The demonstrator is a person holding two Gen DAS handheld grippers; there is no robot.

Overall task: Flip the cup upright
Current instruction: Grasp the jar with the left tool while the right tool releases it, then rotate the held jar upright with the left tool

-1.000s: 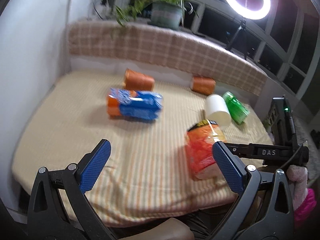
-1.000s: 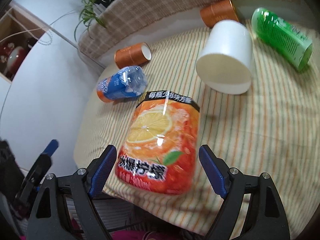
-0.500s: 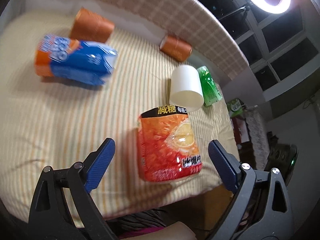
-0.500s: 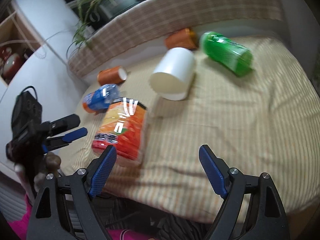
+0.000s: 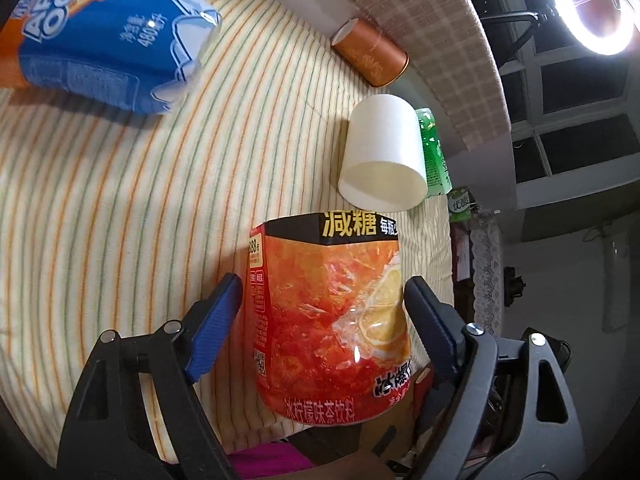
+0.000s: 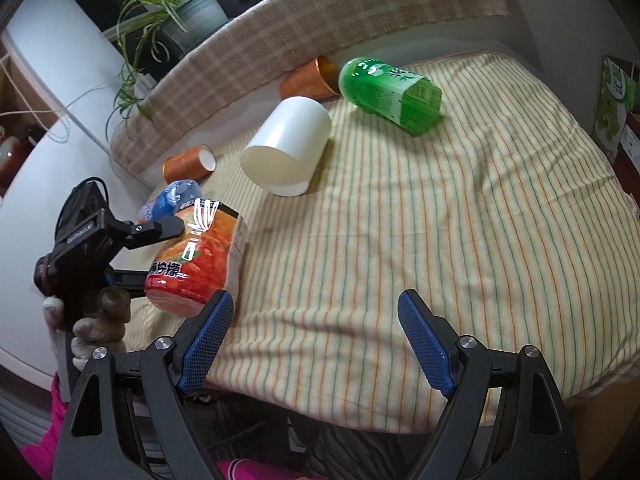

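Left wrist view: left tongs spread wide around the orange lemon-tea cup, blue pads flanking its sides at 9 and 3 o'clock with small gaps visible; contact cannot be told. Cup lying on its side at the near edge of the striped bedspread, black label band pointing to 12 o'clock. Beyond it at 1 o'clock, white paper cup on its side, mouth toward the camera, green bottle just behind. Blue-and-orange bottle at 10 o'clock, copper tube at 12 o'clock near the plaid bolster. Ring light at upper right.

Right wrist view: right tongs wide apart, holding nothing, hovering over bare bedspread. Orange lemon-tea cup at 9 o'clock between the left tongs' black arms, gloved hand below. White paper cup at 11 o'clock, green bottle at 12 o'clock, potted plant up at 11 o'clock.
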